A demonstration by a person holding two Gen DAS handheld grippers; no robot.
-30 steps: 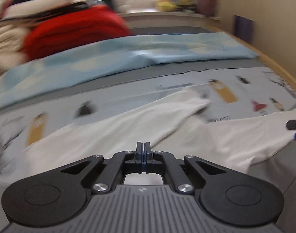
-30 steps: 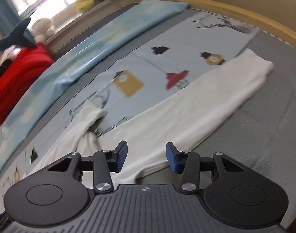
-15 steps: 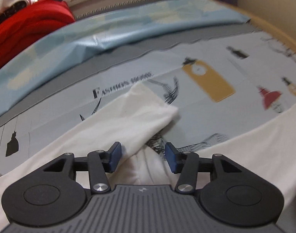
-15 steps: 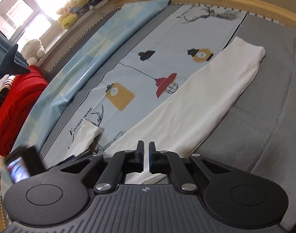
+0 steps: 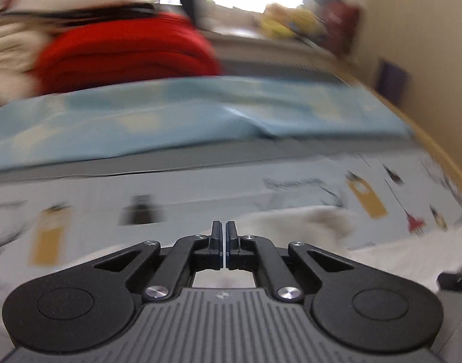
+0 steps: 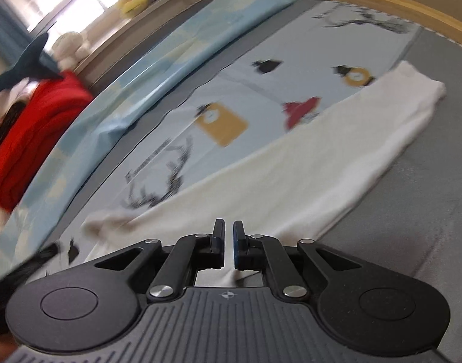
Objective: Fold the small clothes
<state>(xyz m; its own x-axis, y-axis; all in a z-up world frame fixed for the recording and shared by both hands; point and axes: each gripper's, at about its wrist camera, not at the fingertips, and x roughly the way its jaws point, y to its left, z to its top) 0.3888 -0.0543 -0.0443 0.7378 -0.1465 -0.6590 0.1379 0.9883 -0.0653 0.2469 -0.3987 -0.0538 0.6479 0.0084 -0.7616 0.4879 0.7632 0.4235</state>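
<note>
A white garment (image 6: 306, 163) lies stretched along a bed's printed sheet (image 6: 261, 96), one end near the wooden rim. The right gripper (image 6: 228, 236) pinches the garment's near edge between almost-closed fingers. The left gripper (image 5: 223, 236) has its fingers pressed together over white cloth; whether it grips any cannot be told.

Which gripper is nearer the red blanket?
Left. The left gripper points toward the red blanket across the blue sheet; from the right gripper the blanket lies far off to its left.
</note>
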